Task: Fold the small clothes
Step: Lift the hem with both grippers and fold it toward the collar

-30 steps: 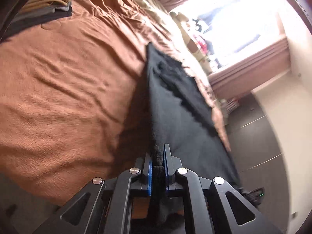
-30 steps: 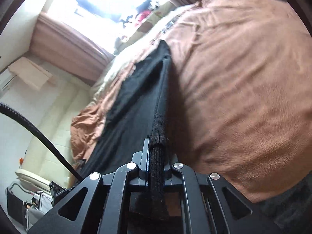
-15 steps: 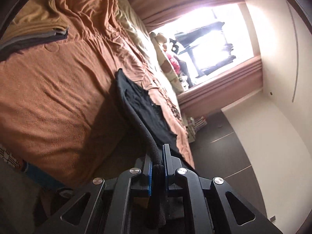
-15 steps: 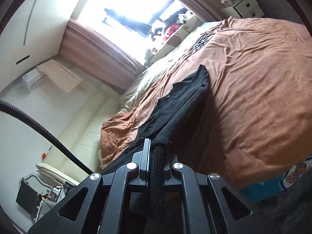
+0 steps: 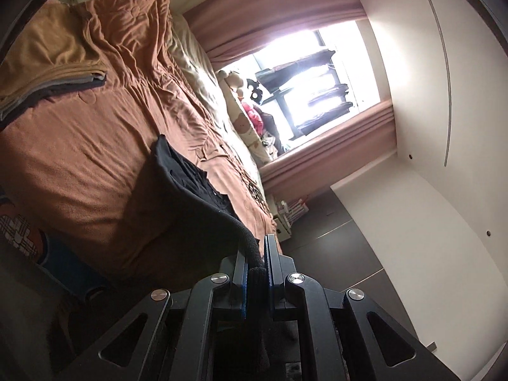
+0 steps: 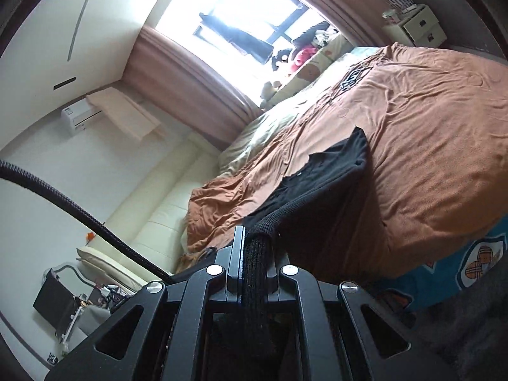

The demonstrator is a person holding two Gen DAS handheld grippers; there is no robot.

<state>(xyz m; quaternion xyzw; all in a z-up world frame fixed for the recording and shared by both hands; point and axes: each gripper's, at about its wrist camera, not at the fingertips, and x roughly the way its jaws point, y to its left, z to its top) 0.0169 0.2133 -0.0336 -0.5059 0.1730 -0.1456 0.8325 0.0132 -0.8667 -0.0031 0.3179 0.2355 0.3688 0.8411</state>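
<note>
A black garment [image 5: 190, 177] hangs between my two grippers, raised above the brown bed cover [image 5: 95, 146]; its far part still trails on the bed. My left gripper [image 5: 255, 254] is shut on its ribbed hem, which runs between the jaws. My right gripper [image 6: 255, 244] is shut on the other end of the same hem. The garment also shows in the right wrist view [image 6: 320, 171], sagging from the bed toward the jaws.
A stack of folded clothes [image 5: 50, 85] lies on the bed's far left. Pillows and soft toys [image 5: 244, 101] line the window side. A cream sofa [image 6: 152, 222] and a bedside cabinet [image 6: 416, 28] stand beside the bed.
Both grippers have lifted and pulled back from the bed, raising the black garment's hem; the bed looks farther away and more of the room shows.
</note>
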